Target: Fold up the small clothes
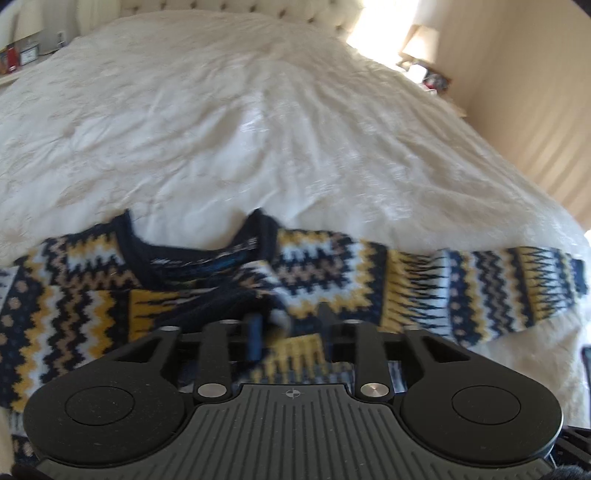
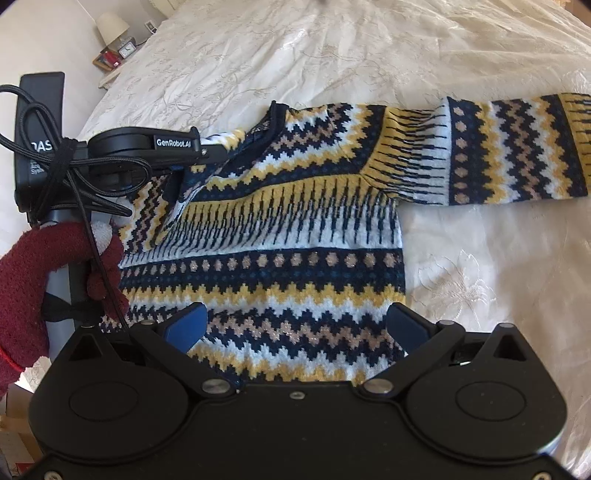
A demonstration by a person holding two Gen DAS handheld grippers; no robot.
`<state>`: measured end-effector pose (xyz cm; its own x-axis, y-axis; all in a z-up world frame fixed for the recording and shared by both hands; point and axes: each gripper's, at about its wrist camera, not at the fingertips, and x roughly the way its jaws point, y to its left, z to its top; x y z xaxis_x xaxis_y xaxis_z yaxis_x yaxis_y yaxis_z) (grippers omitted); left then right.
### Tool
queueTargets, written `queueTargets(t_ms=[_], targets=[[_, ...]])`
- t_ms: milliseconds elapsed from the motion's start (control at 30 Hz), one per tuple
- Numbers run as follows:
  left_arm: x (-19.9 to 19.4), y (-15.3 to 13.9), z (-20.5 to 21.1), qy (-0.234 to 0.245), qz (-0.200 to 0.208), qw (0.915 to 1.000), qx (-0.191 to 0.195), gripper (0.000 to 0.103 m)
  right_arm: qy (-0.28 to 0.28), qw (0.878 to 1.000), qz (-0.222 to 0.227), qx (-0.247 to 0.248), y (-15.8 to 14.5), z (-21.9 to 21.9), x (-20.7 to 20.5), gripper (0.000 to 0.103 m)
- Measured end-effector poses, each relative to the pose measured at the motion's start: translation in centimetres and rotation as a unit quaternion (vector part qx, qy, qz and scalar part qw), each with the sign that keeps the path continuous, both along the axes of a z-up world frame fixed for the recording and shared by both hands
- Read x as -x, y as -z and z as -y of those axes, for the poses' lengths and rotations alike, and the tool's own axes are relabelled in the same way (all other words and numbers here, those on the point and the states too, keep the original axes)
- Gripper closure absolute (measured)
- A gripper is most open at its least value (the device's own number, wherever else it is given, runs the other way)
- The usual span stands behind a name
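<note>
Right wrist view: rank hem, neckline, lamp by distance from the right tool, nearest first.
From the right tool:
1. Hem, right between its fingers.
2. Neckline, upper middle, by the left tool.
3. Lamp, far upper left, off the bed.

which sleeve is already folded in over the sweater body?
The sleeve by the left hand-held gripper, which is pinching it: it lies doubled across the sweater. The other sleeve lies stretched straight out on the bed.
</note>
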<state>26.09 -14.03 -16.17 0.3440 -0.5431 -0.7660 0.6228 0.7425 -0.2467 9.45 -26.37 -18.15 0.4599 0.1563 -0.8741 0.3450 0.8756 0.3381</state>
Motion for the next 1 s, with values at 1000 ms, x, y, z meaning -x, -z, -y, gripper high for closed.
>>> queueTargets(t_ms=[1000], targets=[[-5.7,2.4,-16.2,-0.146,-0.037,0.9838,-0.097,0.023,-0.082,0.988,0.01,0.129,0.8,-5.8,-11.7,0.001]])
